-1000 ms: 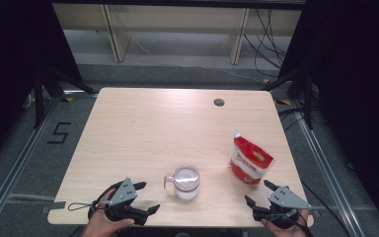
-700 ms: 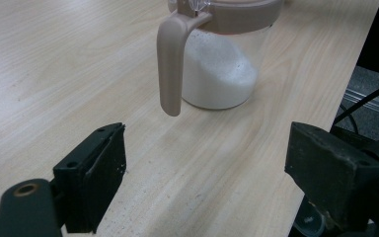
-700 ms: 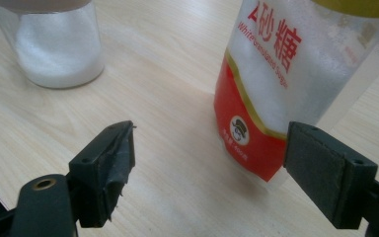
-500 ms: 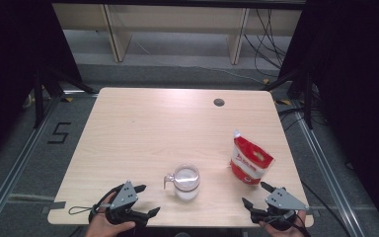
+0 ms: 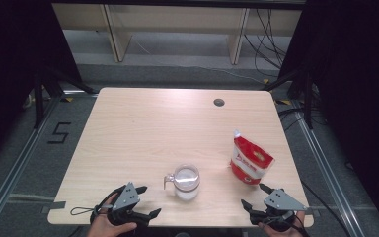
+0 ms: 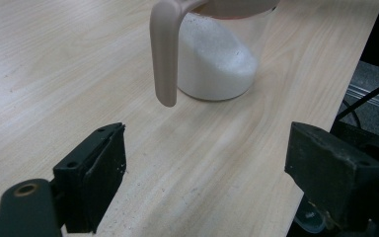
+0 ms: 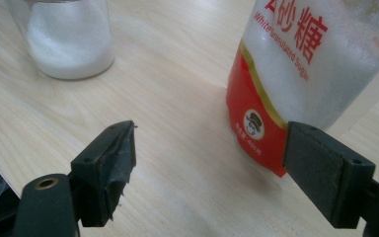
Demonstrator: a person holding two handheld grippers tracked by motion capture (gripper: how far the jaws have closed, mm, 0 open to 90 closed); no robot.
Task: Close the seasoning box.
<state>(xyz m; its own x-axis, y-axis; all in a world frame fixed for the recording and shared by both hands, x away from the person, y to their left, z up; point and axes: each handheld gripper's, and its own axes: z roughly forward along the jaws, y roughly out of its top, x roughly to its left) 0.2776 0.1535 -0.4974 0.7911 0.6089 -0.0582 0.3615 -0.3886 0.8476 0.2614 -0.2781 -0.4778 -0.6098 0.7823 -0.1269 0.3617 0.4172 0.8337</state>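
Observation:
A clear jug (image 5: pixel 185 181) with a beige handle stands near the table's front edge, partly filled with white sugar; it is close ahead in the left gripper view (image 6: pixel 212 54) and at top left in the right gripper view (image 7: pixel 66 37). A red and white sugar bag (image 5: pixel 249 159) stands upright to its right, looming just ahead of the right jaws (image 7: pixel 301 74). My left gripper (image 5: pixel 144 202) rests open at the front edge, left of the jug. At the front right my right gripper (image 5: pixel 257 196) is open, just short of the bag. Both hold nothing.
The light wooden table (image 5: pixel 168 128) has a round cable hole (image 5: pixel 219 102) at the back right. Dark drapes flank the table, and shelving legs and cables stand on the floor behind. The front edge runs right under both grippers.
Both grippers have drawn slightly back toward the table's front edge. Jug and bag have not moved.

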